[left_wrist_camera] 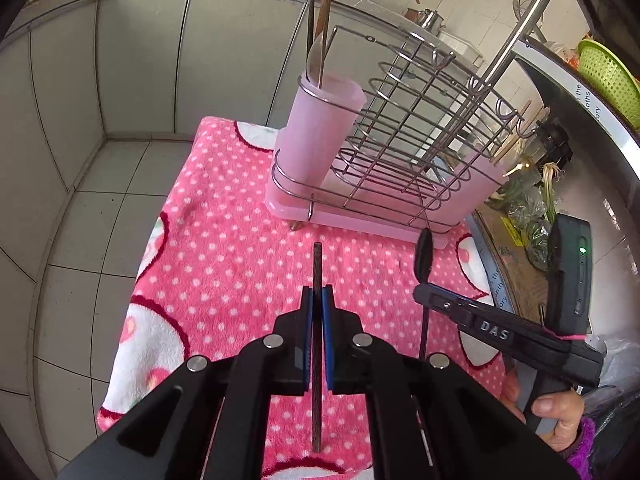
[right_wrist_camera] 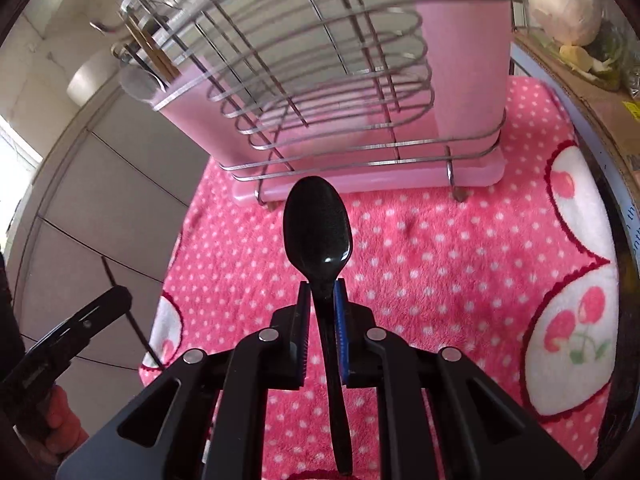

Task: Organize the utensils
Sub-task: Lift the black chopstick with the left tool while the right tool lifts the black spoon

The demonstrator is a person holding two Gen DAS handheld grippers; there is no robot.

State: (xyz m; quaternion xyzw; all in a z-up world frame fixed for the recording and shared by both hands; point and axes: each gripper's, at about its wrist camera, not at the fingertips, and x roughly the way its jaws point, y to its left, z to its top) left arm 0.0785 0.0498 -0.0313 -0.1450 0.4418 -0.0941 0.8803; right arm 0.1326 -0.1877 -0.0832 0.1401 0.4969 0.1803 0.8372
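My left gripper (left_wrist_camera: 317,294) is shut on a thin dark chopstick (left_wrist_camera: 317,268) that runs straight out between its blue pads, above the pink dotted cloth (left_wrist_camera: 224,248). My right gripper (right_wrist_camera: 321,286) is shut on the neck of a black plastic spoon (right_wrist_camera: 318,224), bowl pointing toward the rack. The wire utensil rack (left_wrist_camera: 404,148) on its pink base stands at the far side of the cloth. Its pink cup (left_wrist_camera: 320,132) holds a wooden-handled utensil and a metal one. In the left wrist view the right gripper (left_wrist_camera: 422,280) shows at the right with the spoon (left_wrist_camera: 424,250).
The cloth covers a small stand beside grey cabinet doors (left_wrist_camera: 140,60) and tiled floor (left_wrist_camera: 100,216). A second pink cup (right_wrist_camera: 460,40) with chopsticks sits at the rack's other end. A green basket (left_wrist_camera: 608,80), a cardboard box (left_wrist_camera: 508,248) and vegetables lie to the right.
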